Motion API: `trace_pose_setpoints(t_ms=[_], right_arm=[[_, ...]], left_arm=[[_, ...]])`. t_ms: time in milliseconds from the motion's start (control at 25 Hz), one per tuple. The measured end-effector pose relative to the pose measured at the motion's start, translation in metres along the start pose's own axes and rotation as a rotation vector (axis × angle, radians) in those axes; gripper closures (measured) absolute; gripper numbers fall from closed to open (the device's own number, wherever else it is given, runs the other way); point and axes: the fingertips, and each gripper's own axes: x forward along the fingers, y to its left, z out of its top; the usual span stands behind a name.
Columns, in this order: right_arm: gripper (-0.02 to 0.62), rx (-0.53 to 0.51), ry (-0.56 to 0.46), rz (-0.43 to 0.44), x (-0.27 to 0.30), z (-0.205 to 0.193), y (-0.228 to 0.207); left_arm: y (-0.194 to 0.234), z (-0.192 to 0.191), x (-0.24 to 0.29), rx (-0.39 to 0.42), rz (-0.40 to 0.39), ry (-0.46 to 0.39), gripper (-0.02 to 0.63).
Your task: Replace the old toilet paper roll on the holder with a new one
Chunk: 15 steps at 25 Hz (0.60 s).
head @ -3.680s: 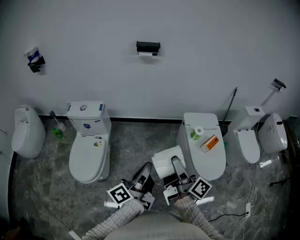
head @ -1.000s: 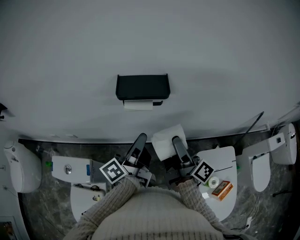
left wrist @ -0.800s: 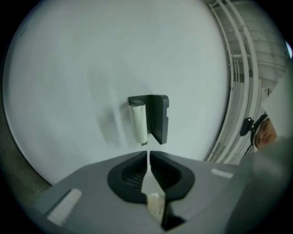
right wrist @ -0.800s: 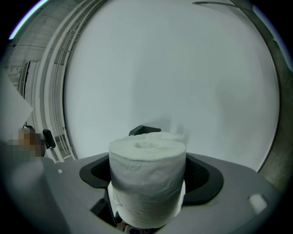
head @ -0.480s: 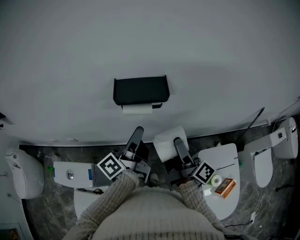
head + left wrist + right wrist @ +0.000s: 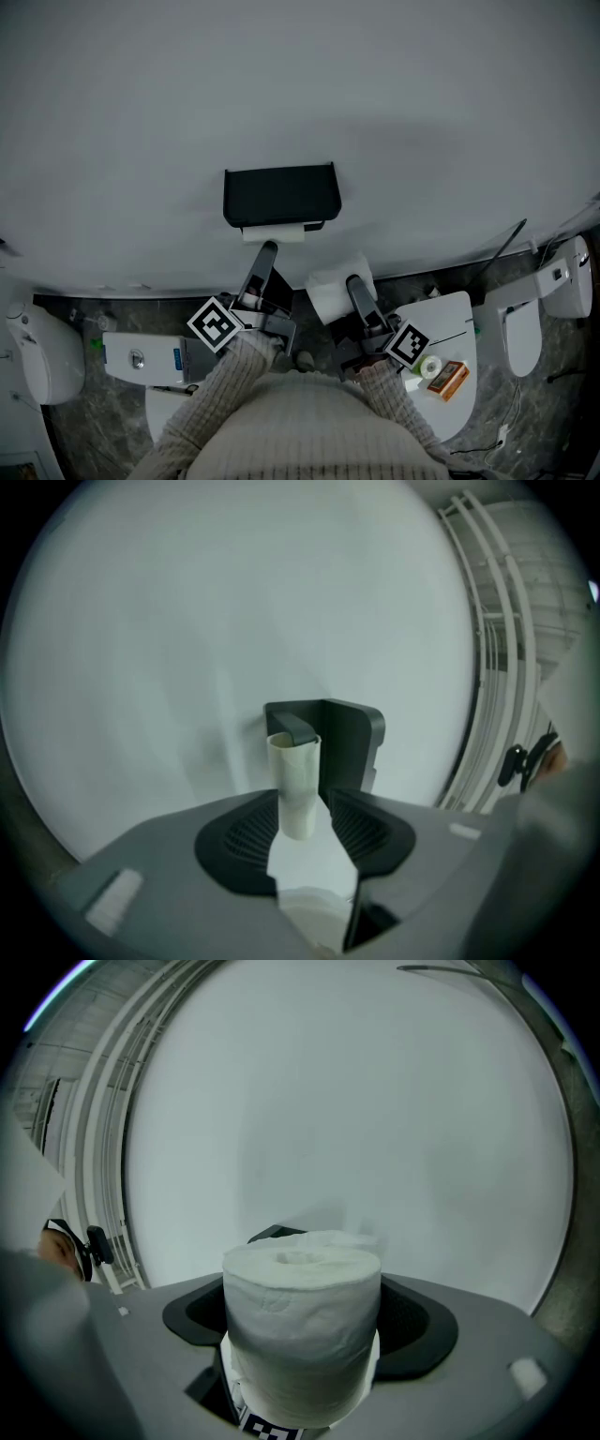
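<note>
A black holder (image 6: 281, 195) is fixed to the pale wall, and the old roll (image 6: 274, 233), nearly used up, hangs under it. My left gripper (image 6: 266, 250) reaches up to that roll. In the left gripper view the thin old roll (image 6: 298, 780) stands on the holder's arm (image 6: 292, 728), its near end between my left gripper's (image 6: 305, 806) jaws. The jaws are opening, and the pads stand off the roll on both sides. My right gripper (image 6: 351, 283) is lower and to the right, shut on a full new toilet paper roll (image 6: 333, 289) (image 6: 302, 1321).
Below the holder stand a toilet tank (image 6: 141, 357) at the left and a closed white toilet lid (image 6: 445, 323) at the right. A small tape roll (image 6: 430, 364) and an orange box (image 6: 448, 380) lie on that lid. Further white fixtures sit at the far left (image 6: 37, 352) and far right (image 6: 562, 277).
My left gripper has risen toward the holder, and its tip now reaches the old roll. The holder looks slightly nearer. The right gripper and the new roll have barely shifted.
</note>
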Motion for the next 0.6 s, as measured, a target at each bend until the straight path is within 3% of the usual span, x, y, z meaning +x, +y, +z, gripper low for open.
trace_pose_setpoints(t_ms=[280,600], right_arm=[[0.156,-0.004,-0.003,-0.002,0.011,0.007,-0.003],[0.156,-0.008,-0.010,-0.007,0.014,0.012,-0.006]], left_arm=[[0.008,0.013,0.012,-0.001,0.009,-0.019,0.403],[0.009,0.019,0.018,-0.014,-0.001,-0.033,0.397]])
